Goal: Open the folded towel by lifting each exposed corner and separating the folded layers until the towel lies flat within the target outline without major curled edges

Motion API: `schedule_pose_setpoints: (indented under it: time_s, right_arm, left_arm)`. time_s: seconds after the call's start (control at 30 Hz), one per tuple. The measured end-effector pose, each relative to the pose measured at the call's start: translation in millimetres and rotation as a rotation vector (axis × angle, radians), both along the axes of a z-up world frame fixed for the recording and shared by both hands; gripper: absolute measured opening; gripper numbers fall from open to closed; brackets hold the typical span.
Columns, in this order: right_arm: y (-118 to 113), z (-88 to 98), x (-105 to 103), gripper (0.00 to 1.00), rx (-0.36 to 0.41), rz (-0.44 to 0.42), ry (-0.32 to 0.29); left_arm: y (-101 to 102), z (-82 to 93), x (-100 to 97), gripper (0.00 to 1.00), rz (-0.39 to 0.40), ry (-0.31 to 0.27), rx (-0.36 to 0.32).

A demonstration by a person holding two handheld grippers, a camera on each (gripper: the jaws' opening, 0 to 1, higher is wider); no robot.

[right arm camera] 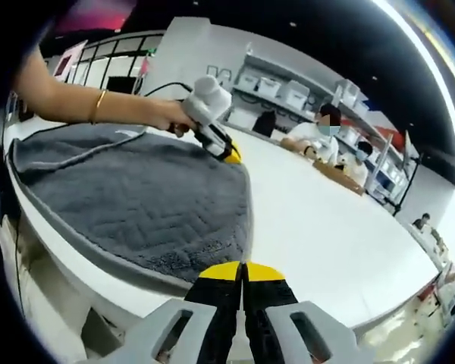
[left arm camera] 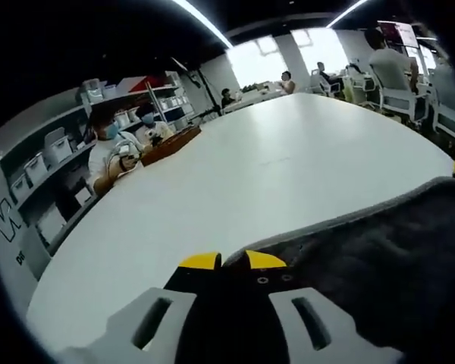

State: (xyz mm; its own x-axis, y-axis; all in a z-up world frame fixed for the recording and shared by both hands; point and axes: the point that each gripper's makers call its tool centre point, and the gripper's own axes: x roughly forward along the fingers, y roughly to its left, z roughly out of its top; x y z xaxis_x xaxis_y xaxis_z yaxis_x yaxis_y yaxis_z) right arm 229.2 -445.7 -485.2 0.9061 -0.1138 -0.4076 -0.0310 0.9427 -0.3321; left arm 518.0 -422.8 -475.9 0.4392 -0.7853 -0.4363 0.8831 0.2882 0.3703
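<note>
Lying on the near part of the white counter (right arm camera: 326, 220), one dark grey towel (right arm camera: 136, 197) shows a zigzag-textured pile and a paler stitched border. In the right gripper view it is spread broadly, with its near edge along the counter's edge; the far corner carries a small pale label. In the left gripper view the towel (left arm camera: 379, 258) is cut off at right and bottom. Two tools are present. The left tool (right arm camera: 231, 157), held by a hand (right arm camera: 171, 117), sits at the towel's far edge, jaws nearly together and apparently pinching the hem, though the contact is hidden. The right tool (right arm camera: 243, 271) is clenched, holding nothing visible. Three seated persons show beyond, near shelves (right arm camera: 288, 91).
</note>
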Motion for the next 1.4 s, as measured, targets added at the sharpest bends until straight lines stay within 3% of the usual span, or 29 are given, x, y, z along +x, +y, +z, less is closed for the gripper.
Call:
schedule_pose_setpoints:
  time_s: [0.2,0.27,0.4,0.6,0.83,1.0,1.17,1.3,1.4]
  right_arm:
    - [-0.3,1.1,-2.4,0.0,0.008,-0.003,-0.004]
    - [6.1,5.2,-2.2,0.0,0.072,0.009,-0.025]
    - [6.1,11.1,-3.0,0.0,0.051,0.003,-0.034]
    - [8.0,24.7,-1.8,0.01,0.072,0.004,-0.07]
    - [14.6,34.7,2.0,0.01,0.058,0.039,-0.087]
    - [21.9,35.7,4.4,0.02,0.071,0.067,-0.093]
    - [32.1,35.9,5.8,0.03,0.073,0.105,-0.092]
    - [56.2,38.9,8.0,0.06,0.111,0.208,-0.116]
    - [71.5,34.8,8.7,0.06,0.096,0.262,-0.097]
  left_arm:
    - [0.9,1.9,-1.9,0.13,0.011,-0.011,0.002]
    - [1.8,4.9,-5.0,0.15,0.005,-0.022,0.005]
    - [-1.7,15.4,3.8,0.21,0.006,-0.035,-0.004]
    - [8.4,23.7,7.4,0.28,0.009,-0.053,0.009]
    - [26.8,21.0,6.3,0.32,-0.026,-0.097,0.098]
    - [45.6,35.3,8.6,0.32,-0.025,-0.122,0.114]
    - [66.4,37.2,6.6,0.35,-0.051,-0.16,0.19]
    - [86.5,34.3,4.7,0.36,-0.061,-0.161,0.212]
    - [101.9,30.1,0.7,0.36,-0.058,-0.152,0.226]
